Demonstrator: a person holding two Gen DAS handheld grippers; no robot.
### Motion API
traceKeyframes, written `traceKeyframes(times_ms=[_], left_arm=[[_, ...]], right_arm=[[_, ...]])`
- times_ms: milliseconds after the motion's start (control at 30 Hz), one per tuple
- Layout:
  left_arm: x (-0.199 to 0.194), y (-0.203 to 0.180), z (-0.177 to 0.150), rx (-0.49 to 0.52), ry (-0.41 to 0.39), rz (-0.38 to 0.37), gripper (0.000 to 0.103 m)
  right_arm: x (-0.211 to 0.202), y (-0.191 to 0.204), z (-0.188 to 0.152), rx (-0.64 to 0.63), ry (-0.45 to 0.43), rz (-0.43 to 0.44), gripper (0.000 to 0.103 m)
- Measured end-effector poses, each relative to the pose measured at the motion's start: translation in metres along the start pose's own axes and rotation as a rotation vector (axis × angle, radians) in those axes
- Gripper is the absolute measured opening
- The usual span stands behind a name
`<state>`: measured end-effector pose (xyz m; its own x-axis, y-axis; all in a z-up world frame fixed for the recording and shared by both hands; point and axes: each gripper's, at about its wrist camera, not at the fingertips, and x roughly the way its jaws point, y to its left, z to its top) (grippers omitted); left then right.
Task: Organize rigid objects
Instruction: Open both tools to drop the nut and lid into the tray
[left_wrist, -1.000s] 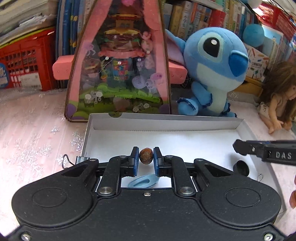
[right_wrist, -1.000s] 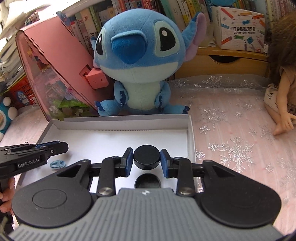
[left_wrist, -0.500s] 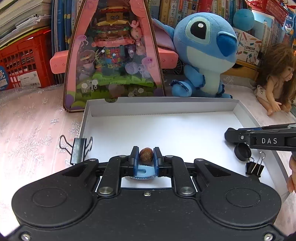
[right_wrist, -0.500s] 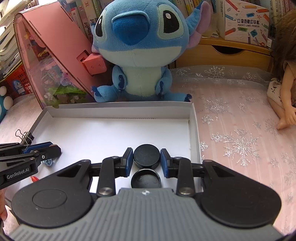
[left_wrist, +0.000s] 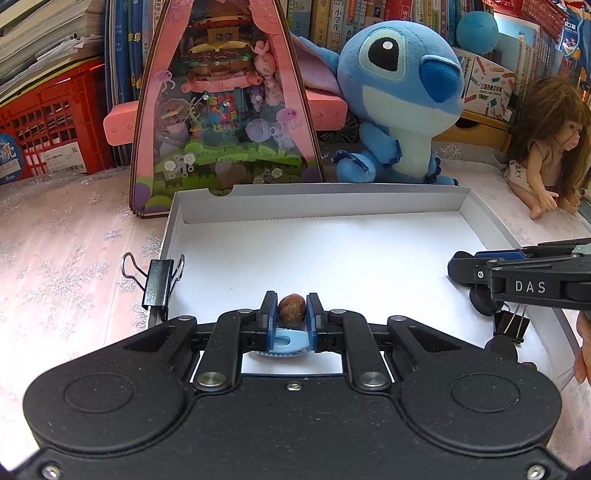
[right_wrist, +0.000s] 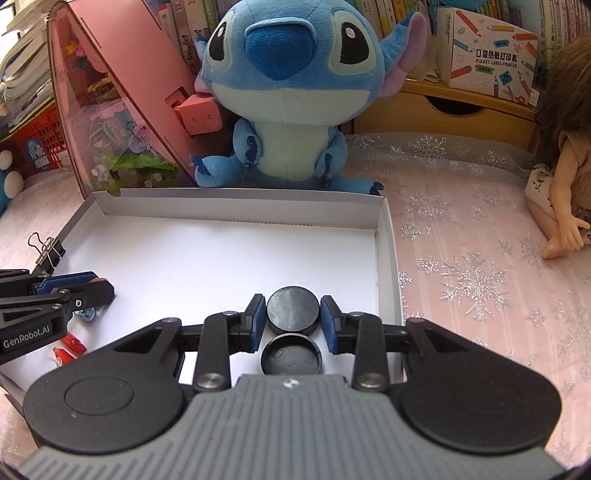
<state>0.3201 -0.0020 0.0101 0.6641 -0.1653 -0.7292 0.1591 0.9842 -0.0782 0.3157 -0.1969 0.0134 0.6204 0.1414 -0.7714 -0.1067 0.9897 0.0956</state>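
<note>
Small hard bits and pieces are being gathered into the white box lid (left_wrist: 332, 254) on the pink cloth, and the job looks roughly half done. The left gripper (left_wrist: 291, 314) is clamped tight on a little brown nut (left_wrist: 291, 309), held just over the near left part of the lid, above a pale blue toothed piece (left_wrist: 286, 343) already lying inside. The right gripper (right_wrist: 293, 315) has a black round cap (right_wrist: 293, 311) between its pads; its jaws have just eased apart a touch, and there looks to be a sliver of gap on either side, so I judge it let go. A second black cap (right_wrist: 291, 353) sits right below it, near the lid's right wall. Still waiting, I would say: the binder clip (left_wrist: 159, 284) at the lid's left edge, another binder clip (left_wrist: 511, 325) at the right, and some red bits (right_wrist: 68, 347) near the left corner.
</note>
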Motion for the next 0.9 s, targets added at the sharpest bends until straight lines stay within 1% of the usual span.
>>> traceKeyframes(times_ms=[100,167,200,233,300,367,433,533,900], left_arm=[[0.0,-0.001,0.0,-0.001,-0.002,0.003,0.016],[-0.001,-0.002,0.0,0.002,-0.004,0.001,0.016],[-0.001,-0.002,0.0,0.002,-0.007,0.0,0.016],[-0.002,-0.002,0.0,0.001,-0.013,0.0,0.016],[-0.005,-0.003,0.0,0.001,-0.024,0.0,0.016],[-0.007,-0.005,0.0,0.004,-0.032,-0.002,0.019],[-0.011,-0.006,0.0,0.005,-0.039,-0.003,0.024],[-0.016,-0.008,-0.002,0.009,-0.048,0.0,0.03],[-0.045,-0.014,-0.011,0.03,-0.083,0.004,0.037]], right_arm=[[-0.001,0.001,-0.001,0.003,-0.007,0.001,0.04],[-0.002,0.002,-0.002,0.002,-0.012,-0.001,0.045],[-0.003,0.002,-0.002,0.001,-0.016,-0.003,0.051],[-0.004,0.002,-0.002,-0.003,-0.021,-0.007,0.054],[-0.007,0.004,-0.003,-0.015,-0.029,-0.017,0.054],[-0.01,0.005,-0.004,-0.033,-0.039,-0.029,0.054],[-0.015,0.007,-0.005,-0.042,-0.051,-0.033,0.057],[-0.021,0.009,-0.006,-0.042,-0.065,-0.032,0.059],[-0.047,0.02,-0.018,-0.072,-0.099,-0.031,0.062]])
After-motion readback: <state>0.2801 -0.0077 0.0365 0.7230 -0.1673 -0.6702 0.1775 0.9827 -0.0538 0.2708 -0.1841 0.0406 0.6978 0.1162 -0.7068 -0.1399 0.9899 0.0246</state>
